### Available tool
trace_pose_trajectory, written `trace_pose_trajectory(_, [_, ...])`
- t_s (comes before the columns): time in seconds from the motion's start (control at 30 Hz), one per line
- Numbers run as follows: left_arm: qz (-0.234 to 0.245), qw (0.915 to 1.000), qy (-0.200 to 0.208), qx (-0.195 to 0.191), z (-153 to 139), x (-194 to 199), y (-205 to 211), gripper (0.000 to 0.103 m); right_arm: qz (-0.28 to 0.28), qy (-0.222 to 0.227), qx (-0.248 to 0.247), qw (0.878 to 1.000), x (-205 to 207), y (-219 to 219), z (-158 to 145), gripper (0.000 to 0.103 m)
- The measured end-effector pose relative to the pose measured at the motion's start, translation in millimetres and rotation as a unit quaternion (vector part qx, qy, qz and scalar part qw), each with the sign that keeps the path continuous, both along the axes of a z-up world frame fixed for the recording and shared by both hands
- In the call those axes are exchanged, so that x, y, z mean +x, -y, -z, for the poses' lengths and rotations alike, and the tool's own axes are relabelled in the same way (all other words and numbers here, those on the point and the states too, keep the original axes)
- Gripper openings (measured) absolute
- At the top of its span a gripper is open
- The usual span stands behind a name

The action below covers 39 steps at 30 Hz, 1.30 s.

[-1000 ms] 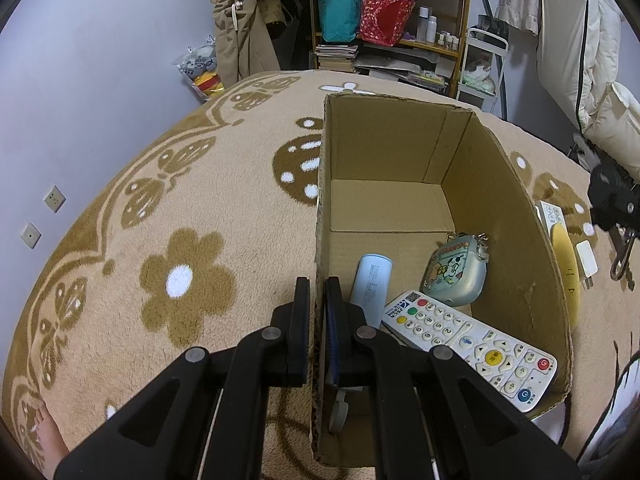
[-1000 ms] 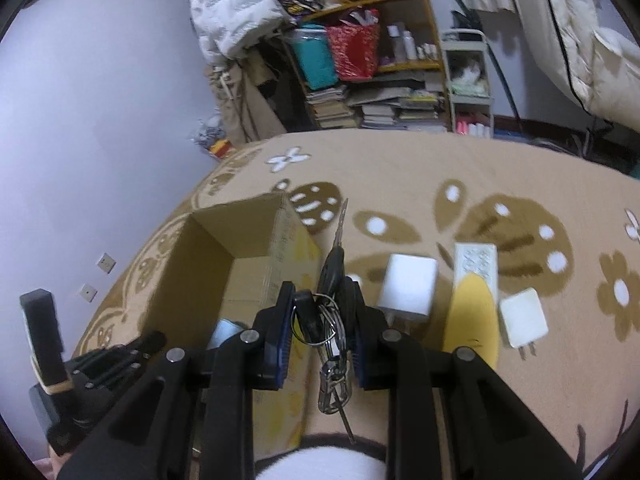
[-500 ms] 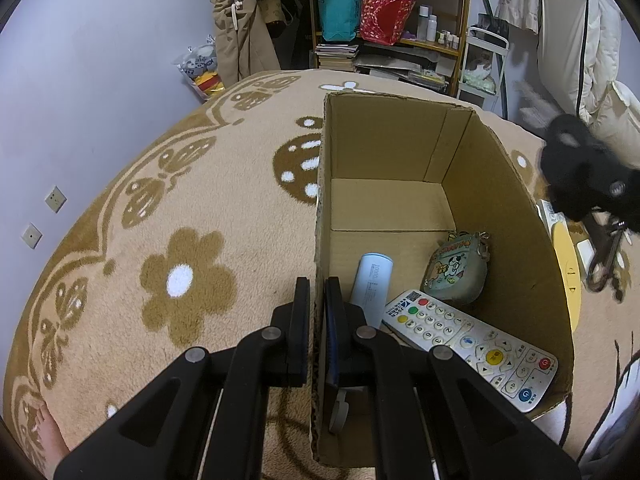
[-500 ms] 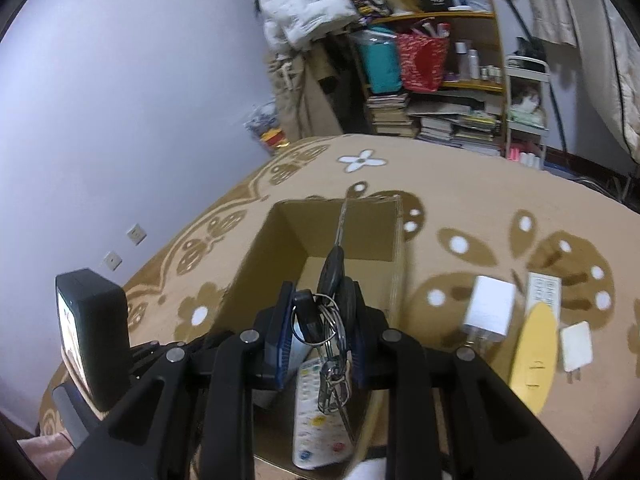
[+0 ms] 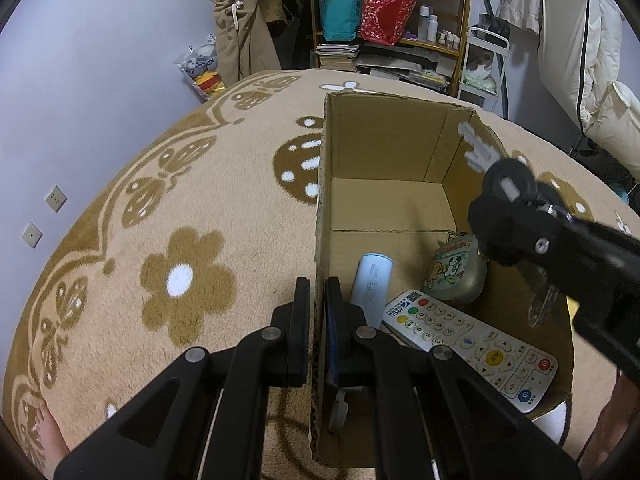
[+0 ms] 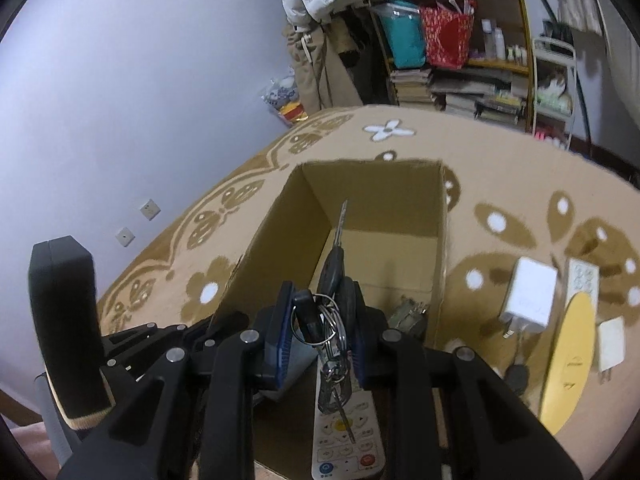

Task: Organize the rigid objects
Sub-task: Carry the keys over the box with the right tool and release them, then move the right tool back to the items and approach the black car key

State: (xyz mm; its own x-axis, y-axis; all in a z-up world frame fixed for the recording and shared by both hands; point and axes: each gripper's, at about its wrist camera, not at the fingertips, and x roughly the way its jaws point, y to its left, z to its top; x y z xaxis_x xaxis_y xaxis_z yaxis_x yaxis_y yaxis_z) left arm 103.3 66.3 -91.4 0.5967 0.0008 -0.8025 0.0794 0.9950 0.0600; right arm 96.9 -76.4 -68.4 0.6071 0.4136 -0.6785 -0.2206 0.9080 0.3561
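The cardboard box point(image 5: 384, 152) is steadied on the carpet point(image 5: 160, 208) by the left gripper point(image 5: 318, 312), closed on its wall, so the key bunch point(image 6: 328, 312), clamped in the right gripper point(image 6: 320, 320), can be dropped inside beside the remote point(image 5: 472, 344).

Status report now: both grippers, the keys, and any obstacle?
Left gripper shut on cardboard box wall. Right gripper shut on key bunch, above the open box. Remote and pouch lie below; far end bare.
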Motion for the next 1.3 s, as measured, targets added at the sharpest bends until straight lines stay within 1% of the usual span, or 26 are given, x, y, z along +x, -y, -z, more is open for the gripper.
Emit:
trace_pose_trajectory(0.2, [-0.001, 1.0, -0.001, 0.001, 0, 0, 0, 0.007, -0.008, -0.016, 0.007, 1.0, 1, -3, 11, 0.027])
trace_pose_trajectory(0.47, [0.0, 1.0, -0.003, -0.001, -1, 0, 0, 0.007, 0.0, -0.032, 0.002, 0.999, 3, -4, 22, 0.028])
trace_pose_trajectory(0.57, [0.0, 1.0, -0.003, 0.002, -1, 0, 0, 0.007, 0.014, -0.022, 0.005, 1.0, 2, 1, 18, 0.028])
trace_pose_trajectory(0.7, [-0.001, 1.0, -0.003, 0.002, -1, 1, -1, 0.006, 0.016, -0.007, 0.01, 1.0, -2, 6, 8, 0.029])
trace_pose_trajectory(0.77, [-0.002, 1.0, -0.004, -0.001, -1, 1, -1, 0.006, 0.021, 0.003, 0.005, 1.0, -5, 9, 1, 0.037])
trace_pose_trajectory(0.8, [-0.002, 1.0, -0.004, -0.003, 0, 2, -1, 0.006, 0.024, 0.009, 0.0, 1.0, -7, 10, -2, 0.049])
trace_pose_trajectory(0.83, [-0.002, 1.0, -0.004, -0.003, 0, 2, -2, 0.006, 0.027, 0.012, -0.004, 1.0, -9, 12, -4, 0.059])
trace_pose_trajectory(0.9, [-0.002, 1.0, -0.004, -0.003, 0, 2, -2, 0.006, 0.035, 0.027, -0.016, 0.999, -13, 16, -11, 0.061])
trace_pose_trajectory(0.97, [-0.001, 1.0, -0.004, -0.002, -1, 2, -2, 0.006, 0.039, 0.034, -0.025, 0.998, -17, 21, -17, 0.066])
trace_pose_trajectory(1.03, [-0.002, 1.0, -0.004, -0.002, -1, 2, -2, 0.006, 0.052, 0.037, -0.036, 0.997, -18, 27, -22, 0.082])
trace_pose_trajectory(1.07, [-0.001, 1.0, -0.004, -0.002, -1, 2, -2, 0.006, 0.069, 0.043, -0.042, 0.996, -21, 33, -25, 0.086])
trace_pose_trajectory(1.13, [-0.001, 1.0, -0.004, -0.002, -1, 2, -2, 0.007, 0.09, 0.055, -0.044, 0.993, -26, 43, -29, 0.098])
trace_pose_trajectory(1.2, [-0.001, 1.0, -0.004, -0.002, -1, 2, -1, 0.007, 0.107, 0.065, -0.051, 0.991, -29, 53, -34, 0.103])
trace_pose_trajectory(1.3, [-0.001, 1.0, -0.004, -0.002, -1, 2, -1, 0.007, 0.123, 0.069, -0.07, 0.988, -31, 65, -37, 0.103])
